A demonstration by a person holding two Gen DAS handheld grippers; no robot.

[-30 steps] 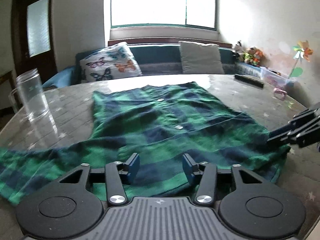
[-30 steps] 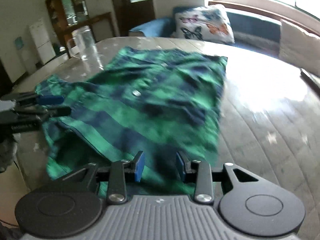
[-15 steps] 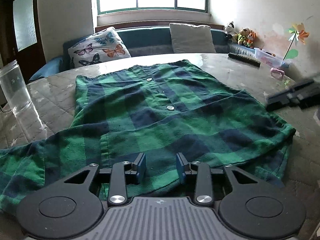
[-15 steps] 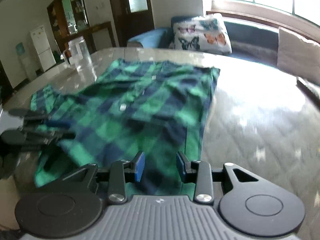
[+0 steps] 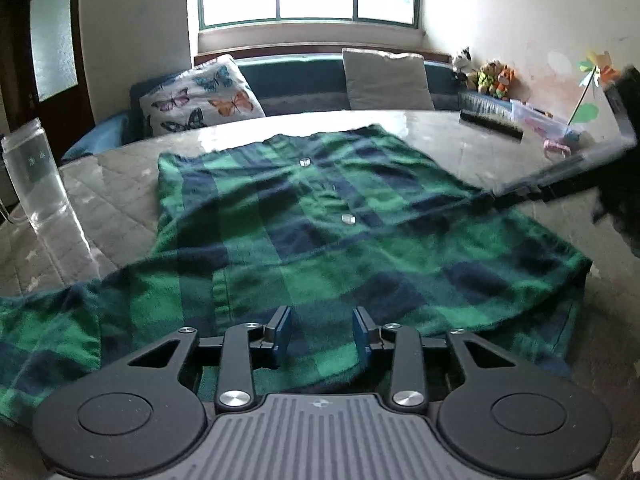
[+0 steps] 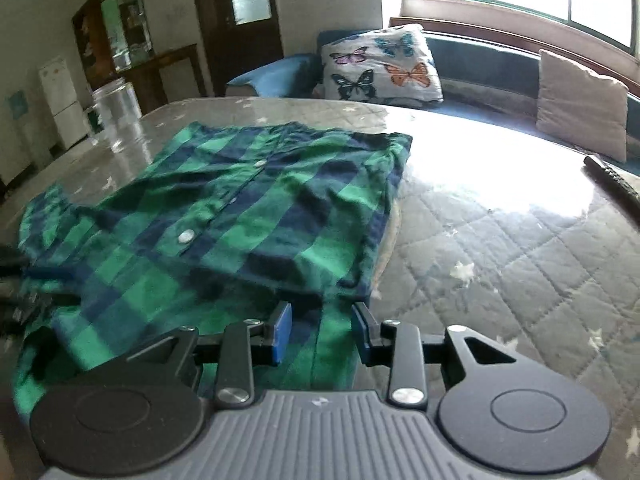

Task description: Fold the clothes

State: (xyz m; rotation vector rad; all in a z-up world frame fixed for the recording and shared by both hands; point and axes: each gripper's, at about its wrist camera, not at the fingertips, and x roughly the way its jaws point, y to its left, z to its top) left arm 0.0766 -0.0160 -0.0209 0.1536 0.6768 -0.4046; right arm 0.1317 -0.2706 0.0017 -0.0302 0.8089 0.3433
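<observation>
- Jaws of left gripper [image 5: 322, 330] and right gripper [image 6: 321, 330] parted, gripping nothing, lifted clear over near hem since a second ago
- Green plaid shirt [image 6: 248, 208] lying on quilted counter [image 6: 500, 248], buttons up, right side doubled over, left sleeve trailing out
- Further folds likely needed

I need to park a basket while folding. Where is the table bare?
Bare quilted table lies right of the plaid shirt, up to the dark remote. A narrower strip lies between the shirt and the clear jar. The far right corner, with its small items, is crowded.
</observation>
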